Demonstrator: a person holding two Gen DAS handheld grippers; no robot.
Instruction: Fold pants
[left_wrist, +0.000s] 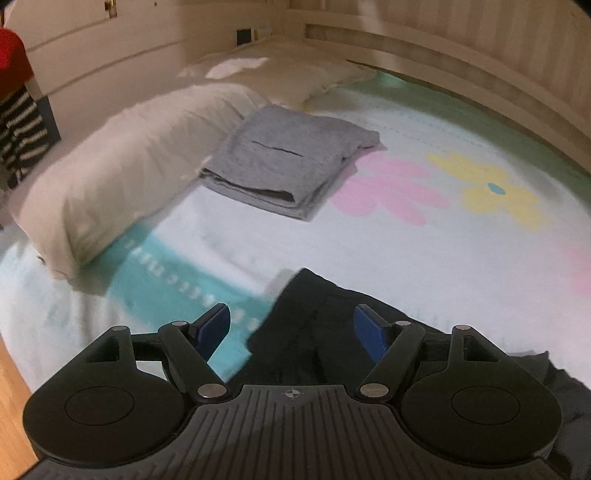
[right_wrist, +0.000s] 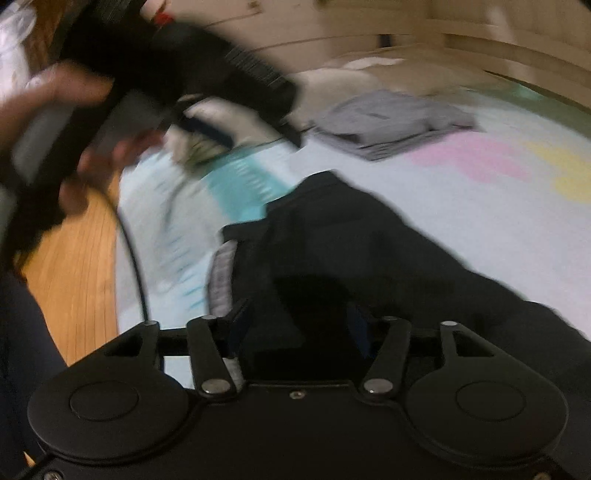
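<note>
On the bed (left_wrist: 369, 236), black pants (left_wrist: 317, 332) are lying near its front edge, beneath the left hand-held gripper (left_wrist: 291, 332), jaws gaping, empty; the right hand-held gripper (right_wrist: 299, 325) is hovering parted over them.

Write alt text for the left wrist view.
The open left claw hovers over crumpled black fabric pants on a pastel flower-print bedspread. Beyond lie a folded grey garment and a cream pillow.
</note>
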